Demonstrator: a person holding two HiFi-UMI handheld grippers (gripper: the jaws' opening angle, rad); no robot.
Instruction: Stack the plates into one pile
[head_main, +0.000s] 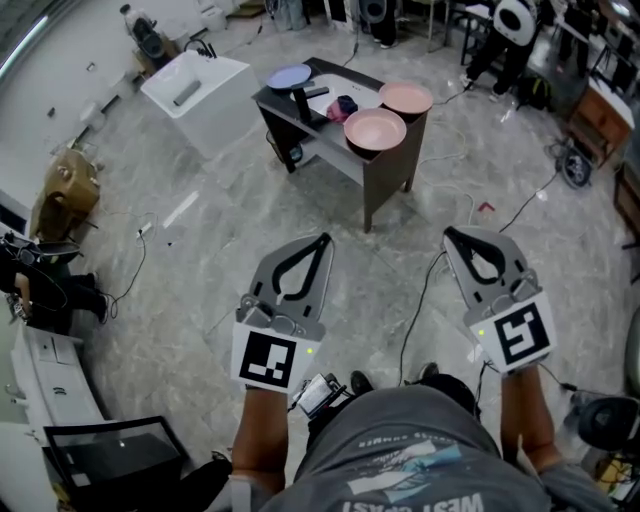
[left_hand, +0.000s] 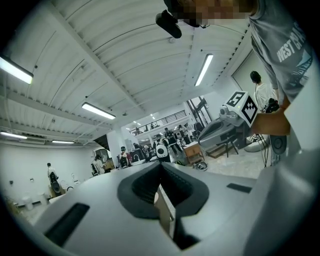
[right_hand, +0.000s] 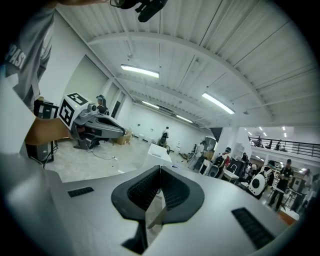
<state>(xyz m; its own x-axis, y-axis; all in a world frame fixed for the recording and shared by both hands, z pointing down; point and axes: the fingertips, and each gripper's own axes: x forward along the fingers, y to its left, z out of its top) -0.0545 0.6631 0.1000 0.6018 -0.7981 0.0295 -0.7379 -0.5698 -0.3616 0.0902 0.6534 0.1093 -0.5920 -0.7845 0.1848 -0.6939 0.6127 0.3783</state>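
On a small dark table (head_main: 385, 170) at the far middle of the head view stand three plates. A blue plate (head_main: 290, 76) is at its back left, one pink plate (head_main: 405, 97) at the back right, and another pink plate (head_main: 375, 128) at the front. My left gripper (head_main: 325, 239) and right gripper (head_main: 449, 233) are held side by side over the floor, well short of the table. Both are shut with nothing between the jaws. In the left gripper view the left gripper (left_hand: 161, 164) has its jaws meeting at the tips; in the right gripper view the right gripper (right_hand: 160, 167) looks the same.
A white cabinet (head_main: 197, 92) stands left of the table. Cables (head_main: 425, 290) run across the tiled floor between me and the table. A dark chair (head_main: 110, 455) is at the lower left, and workshop equipment (head_main: 590, 110) lines the right side.
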